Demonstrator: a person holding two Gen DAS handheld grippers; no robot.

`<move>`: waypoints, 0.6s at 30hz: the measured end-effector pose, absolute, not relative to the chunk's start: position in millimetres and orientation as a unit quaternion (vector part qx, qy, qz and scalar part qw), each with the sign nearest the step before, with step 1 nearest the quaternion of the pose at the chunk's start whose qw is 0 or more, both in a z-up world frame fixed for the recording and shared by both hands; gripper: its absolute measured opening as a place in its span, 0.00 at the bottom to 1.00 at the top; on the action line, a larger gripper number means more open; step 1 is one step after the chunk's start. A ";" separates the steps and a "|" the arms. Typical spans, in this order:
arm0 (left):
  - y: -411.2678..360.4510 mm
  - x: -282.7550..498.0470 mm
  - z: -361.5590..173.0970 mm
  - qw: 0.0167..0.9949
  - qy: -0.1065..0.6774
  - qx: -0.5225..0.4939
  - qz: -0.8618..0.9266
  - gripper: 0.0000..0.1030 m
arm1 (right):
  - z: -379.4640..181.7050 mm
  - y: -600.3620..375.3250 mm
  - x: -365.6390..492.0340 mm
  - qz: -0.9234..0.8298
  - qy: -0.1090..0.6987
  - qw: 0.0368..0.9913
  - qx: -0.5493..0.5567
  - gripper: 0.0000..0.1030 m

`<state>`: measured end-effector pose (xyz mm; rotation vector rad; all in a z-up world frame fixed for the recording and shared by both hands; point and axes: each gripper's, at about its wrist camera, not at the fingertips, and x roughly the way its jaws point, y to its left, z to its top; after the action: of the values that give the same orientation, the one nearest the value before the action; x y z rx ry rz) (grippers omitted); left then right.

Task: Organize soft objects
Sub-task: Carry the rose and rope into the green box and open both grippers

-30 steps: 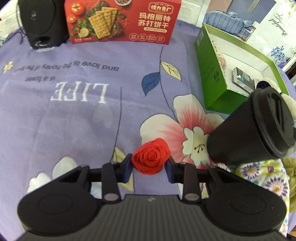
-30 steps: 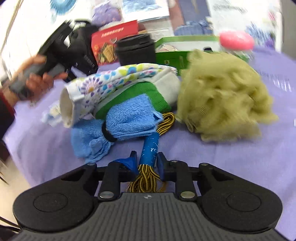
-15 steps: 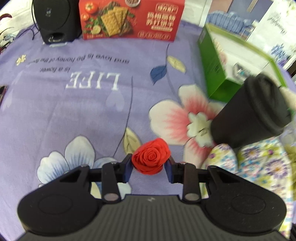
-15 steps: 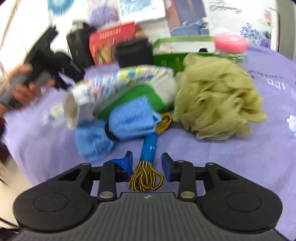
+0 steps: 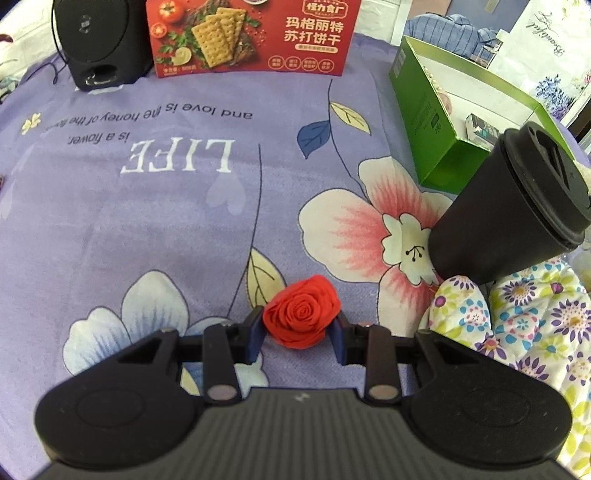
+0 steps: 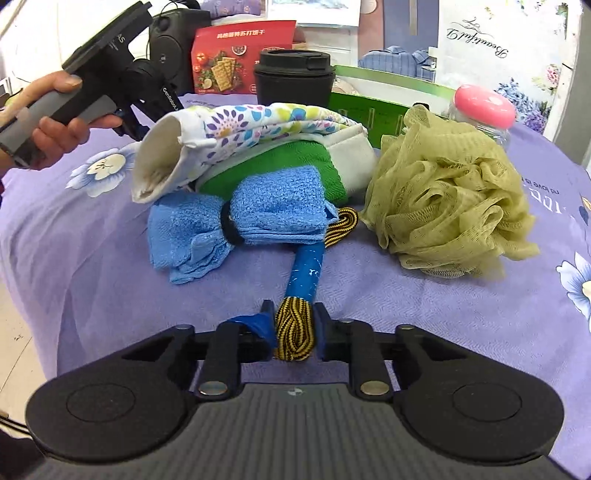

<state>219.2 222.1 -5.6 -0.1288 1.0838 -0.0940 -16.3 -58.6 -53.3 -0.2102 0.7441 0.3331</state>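
Left tongs (image 5: 298,334) clenched on the red fabric rose (image 5: 301,316), held just over the purple floral cloth (image 5: 147,221) on the desk. Black lidded cup (image 5: 509,206) stands to the right of the rose, green open-top cardboard box (image 5: 436,122) behind the cup, red cracker box (image 5: 251,35) and black speaker (image 5: 98,37) at the far edge.

Right tongs (image 6: 295,334) closed on the end of the yellow-and-black braided cord bundle (image 6: 295,332); its blue wrapped middle section (image 6: 306,273) runs forward under the blue terry towel tied with a black band (image 6: 240,221). Behind the towel: green towel (image 6: 280,170), with a floral quilted oven mitt (image 6: 236,125) lying on top. Olive-green mesh bath pouf (image 6: 447,199) sits just beside the pile on the right, pink-lidded clear jar (image 6: 484,107) behind it. Left hand (image 6: 55,122) gripping its tool handle shows at upper left of the right wrist view.
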 end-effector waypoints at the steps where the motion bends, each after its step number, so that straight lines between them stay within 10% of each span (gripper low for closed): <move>1: 223.2 219.6 -4.8 0.853 0.516 -0.065 -0.046 0.32 | -51.6 -62.4 -15.9 0.167 0.364 0.911 -0.094 0.00; 12: 231.6 219.1 32.8 0.852 0.501 -0.131 -0.083 0.31 | -12.0 -153.5 -24.2 0.266 0.361 0.855 0.261 0.00; 18: 215.6 218.2 77.2 0.873 0.467 -0.112 -0.091 0.31 | 30.5 -154.1 -24.4 0.284 0.300 0.879 0.239 0.00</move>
<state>218.2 215.6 77.2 -0.2336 0.9752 -0.1908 -24.4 -154.1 30.5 0.4988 0.6251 0.5930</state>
